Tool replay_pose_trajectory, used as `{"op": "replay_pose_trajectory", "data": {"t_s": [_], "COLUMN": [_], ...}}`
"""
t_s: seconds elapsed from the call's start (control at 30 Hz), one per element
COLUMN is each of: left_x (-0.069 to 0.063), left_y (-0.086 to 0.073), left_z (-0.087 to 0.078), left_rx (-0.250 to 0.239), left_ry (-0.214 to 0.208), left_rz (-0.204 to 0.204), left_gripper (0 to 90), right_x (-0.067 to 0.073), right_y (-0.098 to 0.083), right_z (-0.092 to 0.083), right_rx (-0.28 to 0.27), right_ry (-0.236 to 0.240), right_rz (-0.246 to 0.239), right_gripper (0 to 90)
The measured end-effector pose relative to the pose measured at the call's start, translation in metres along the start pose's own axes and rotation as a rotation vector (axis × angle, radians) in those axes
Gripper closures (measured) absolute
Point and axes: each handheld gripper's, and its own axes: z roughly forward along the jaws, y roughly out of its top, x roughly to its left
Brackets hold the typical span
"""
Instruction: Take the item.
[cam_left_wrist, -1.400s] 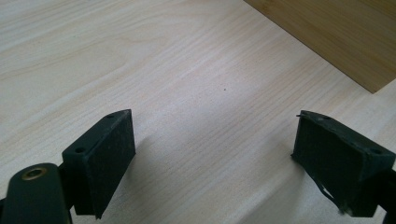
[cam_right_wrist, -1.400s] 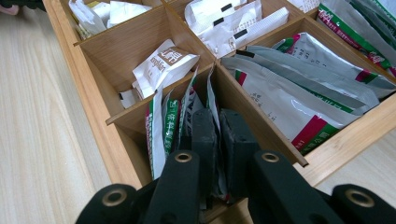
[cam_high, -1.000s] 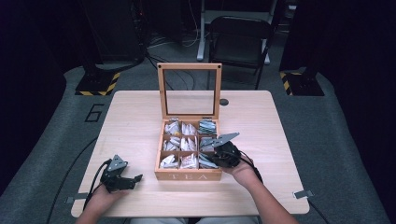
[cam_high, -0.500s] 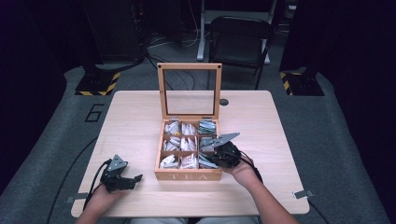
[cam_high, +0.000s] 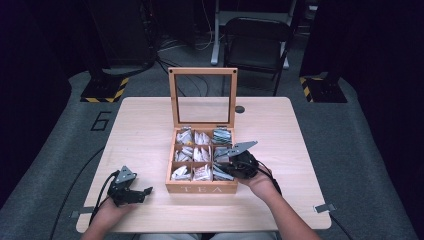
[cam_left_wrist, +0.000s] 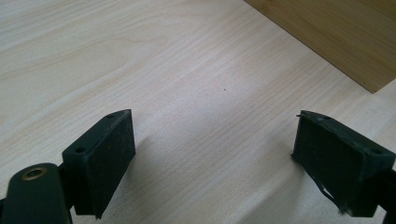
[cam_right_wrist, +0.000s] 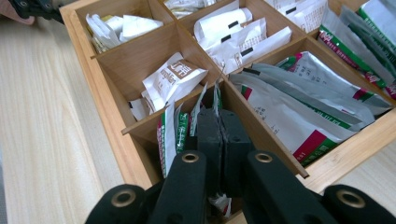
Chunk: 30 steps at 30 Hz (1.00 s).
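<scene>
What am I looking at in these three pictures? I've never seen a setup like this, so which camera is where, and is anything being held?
No robot here: a person at a table holds a two-jaw gripper in each hand. The high view looks down from above the person's side. The other two pictures come from cameras riding on the grippers, looking along their black jaws.

On the table stands a wooden tea box with its glass lid upright and compartments full of tea packets.

The left gripper rests near the table's front left, its jaws wide apart over bare wood, holding nothing. The right gripper reaches into the front right compartment, its jaws pressed together among green and white packets; whether one is pinched between them cannot be told.
</scene>
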Motion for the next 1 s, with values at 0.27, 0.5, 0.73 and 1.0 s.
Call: {"op": "replay_pose_trajectory", "data": {"t_s": [0.27,0.5,0.73,1.0], "left_x": [0.000,0.000,0.000,0.000], "left_y": [0.000,0.000,0.000,0.000], "left_z": [0.000,0.000,0.000,0.000], "left_rx": [0.000,0.000,0.000,0.000], "left_ry": [0.000,0.000,0.000,0.000], "left_rz": [0.000,0.000,0.002,0.000], "left_gripper": [12.6,12.6,12.6,12.6], "right_x": [0.002,0.004,0.004,0.003], "right_y": [0.008,0.013,0.021,0.029], "right_z": [-0.012,-0.017,-0.025,-0.037], "right_rx": [-0.021,-0.039,-0.046,-0.069], "right_ry": [0.004,0.005,0.002,-0.003], "right_rz": [-0.002,-0.010,-0.015,-0.019], "right_gripper": [88.9,88.9,88.8,88.8]}}
